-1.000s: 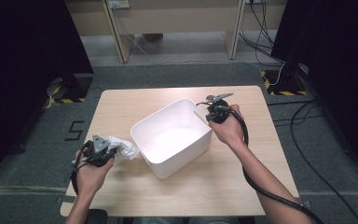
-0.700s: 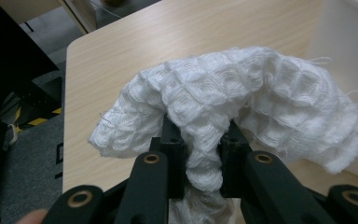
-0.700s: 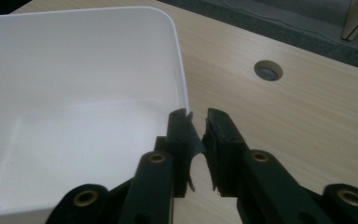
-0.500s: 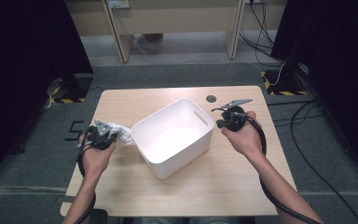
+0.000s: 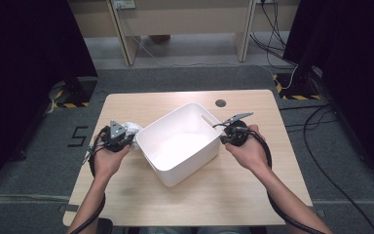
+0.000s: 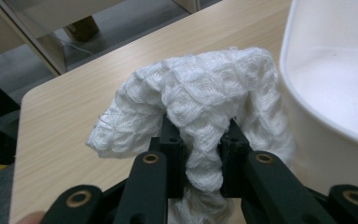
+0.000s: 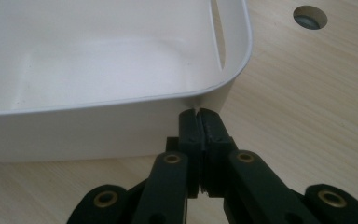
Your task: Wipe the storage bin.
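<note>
A white knitted cloth point(image 6: 200, 93) hangs bunched over my left gripper point(image 6: 204, 135), whose jaws are shut on a fold of it. In the high view the cloth point(image 5: 132, 129) and left gripper point(image 5: 128, 140) sit just left of the white plastic bin point(image 5: 195, 163). The bin's wall point(image 6: 335, 84) stands close on the right in the left gripper view. My right gripper point(image 7: 199, 114) is shut with nothing between its pads. Its tips sit right at the outer corner of the bin point(image 7: 98, 126). From above, the right gripper point(image 5: 222, 139) is at the bin's right side.
The bin is empty and sits at an angle in the middle of the wooden table point(image 5: 253, 195). A round cable hole point(image 5: 220, 103) lies behind the bin; in the right gripper view the hole point(image 7: 310, 16) is at the upper right. Dark floor surrounds the table.
My left hand has carried the cloth away from the person, along the bin's left side. My right hand has drawn back from the bin's far right corner toward the person.
</note>
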The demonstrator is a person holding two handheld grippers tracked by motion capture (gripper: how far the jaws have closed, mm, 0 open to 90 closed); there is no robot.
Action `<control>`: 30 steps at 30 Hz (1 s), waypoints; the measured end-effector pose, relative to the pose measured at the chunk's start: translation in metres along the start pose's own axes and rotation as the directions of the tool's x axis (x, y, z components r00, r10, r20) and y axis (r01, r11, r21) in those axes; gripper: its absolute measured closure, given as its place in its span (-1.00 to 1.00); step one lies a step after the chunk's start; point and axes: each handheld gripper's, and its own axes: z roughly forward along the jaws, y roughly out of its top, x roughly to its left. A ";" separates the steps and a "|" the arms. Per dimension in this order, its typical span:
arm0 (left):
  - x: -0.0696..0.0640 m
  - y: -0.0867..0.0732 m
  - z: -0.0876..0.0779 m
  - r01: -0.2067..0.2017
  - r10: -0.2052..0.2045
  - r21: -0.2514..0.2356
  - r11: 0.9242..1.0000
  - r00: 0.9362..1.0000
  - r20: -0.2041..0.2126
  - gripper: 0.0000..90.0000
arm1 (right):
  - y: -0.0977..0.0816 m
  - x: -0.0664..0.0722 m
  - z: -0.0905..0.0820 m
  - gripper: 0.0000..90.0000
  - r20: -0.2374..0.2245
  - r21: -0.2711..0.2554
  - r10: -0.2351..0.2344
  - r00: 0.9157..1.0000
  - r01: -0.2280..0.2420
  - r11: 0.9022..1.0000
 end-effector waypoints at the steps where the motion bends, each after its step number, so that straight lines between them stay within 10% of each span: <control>1: -0.001 0.000 0.000 -0.004 0.004 0.001 1.000 1.000 0.007 0.69 | 0.001 -0.001 0.001 0.98 0.002 0.003 0.004 1.000 -0.004 1.000; 15: -0.044 -0.001 -0.016 -0.087 0.092 -0.037 0.996 0.983 0.159 0.69 | 0.025 -0.002 0.020 0.92 0.032 -0.076 0.040 0.999 -0.037 0.996; 30: -0.065 -0.012 -0.043 -0.104 0.106 -0.019 0.994 0.985 0.133 0.66 | 0.021 -0.002 -0.002 0.60 -0.043 -0.156 0.126 0.991 -0.131 0.979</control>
